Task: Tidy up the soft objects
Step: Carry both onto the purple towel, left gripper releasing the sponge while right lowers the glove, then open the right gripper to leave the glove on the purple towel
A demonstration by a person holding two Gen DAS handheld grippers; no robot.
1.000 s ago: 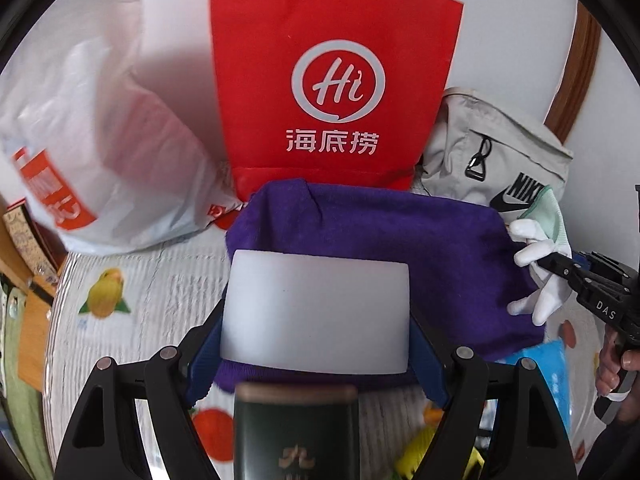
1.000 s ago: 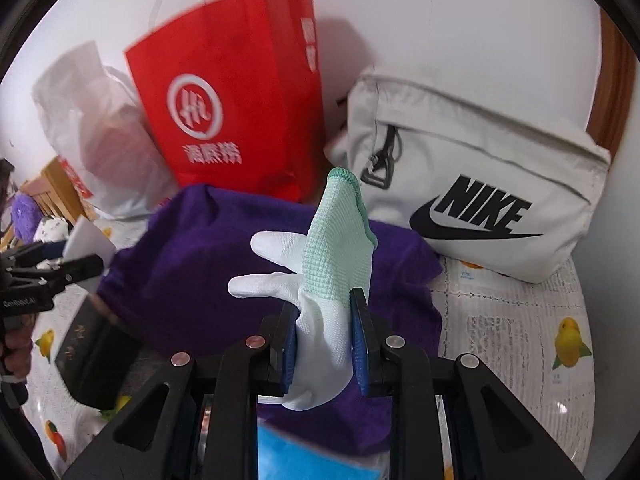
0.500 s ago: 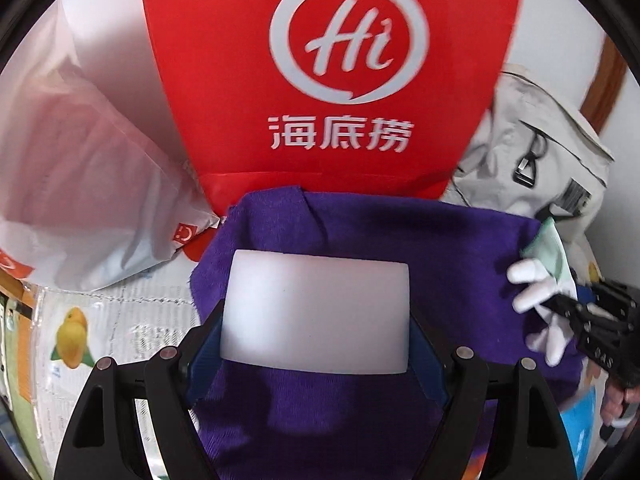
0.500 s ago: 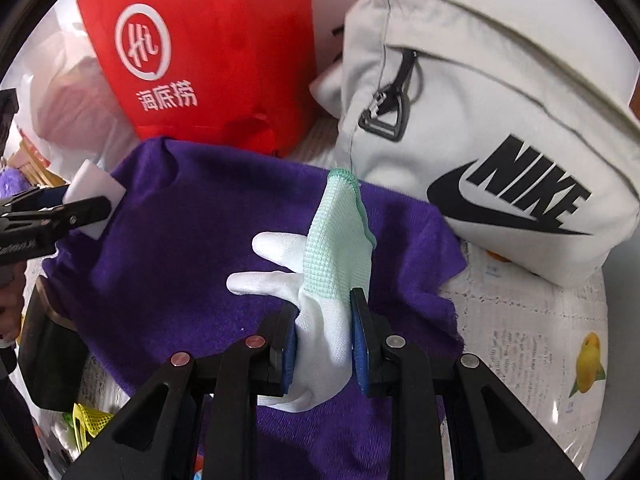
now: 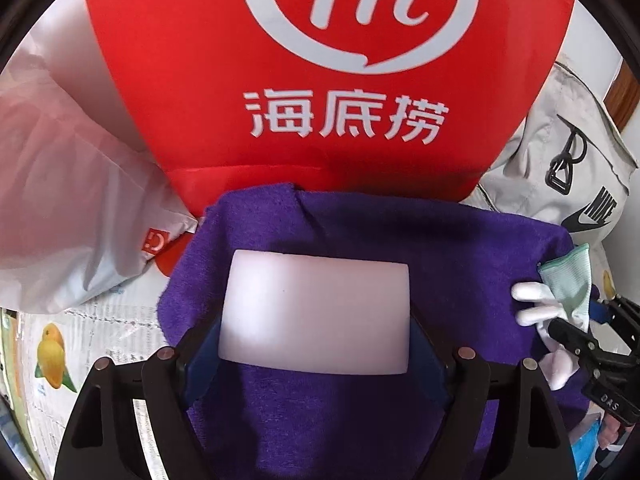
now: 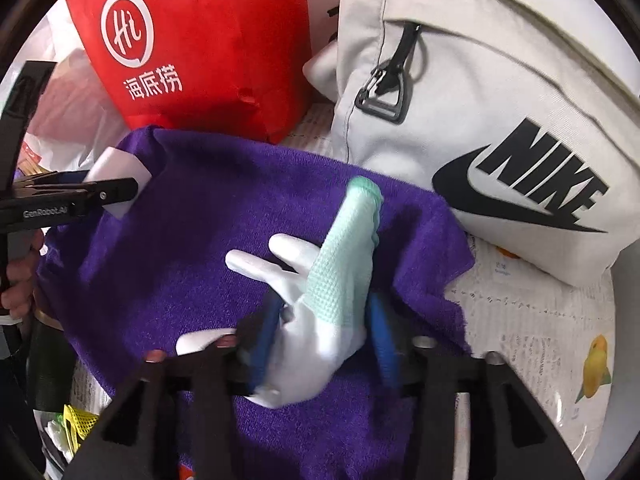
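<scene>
A purple towel (image 5: 440,248) lies spread on the table; it also shows in the right wrist view (image 6: 192,248). My left gripper (image 5: 316,344) is shut on a white sponge block (image 5: 316,308) and holds it over the towel's left part; the block also shows in the right wrist view (image 6: 116,176). My right gripper (image 6: 320,332) has its jaws parted around a white and mint glove (image 6: 332,284), which sits loose between the blue pads above the towel. The glove also shows in the left wrist view (image 5: 560,300).
A red paper bag (image 5: 320,80) stands behind the towel, with a white plastic bag (image 5: 68,200) to its left. A grey Nike bag (image 6: 480,100) lies at the back right. A fruit-print tablecloth (image 6: 540,328) covers the table. A yellow mesh item (image 6: 80,420) lies front left.
Both grippers moved forward over the towel towards the bags. My right gripper's jaws opened from their tight hold on the glove, which now sits loose between them.
</scene>
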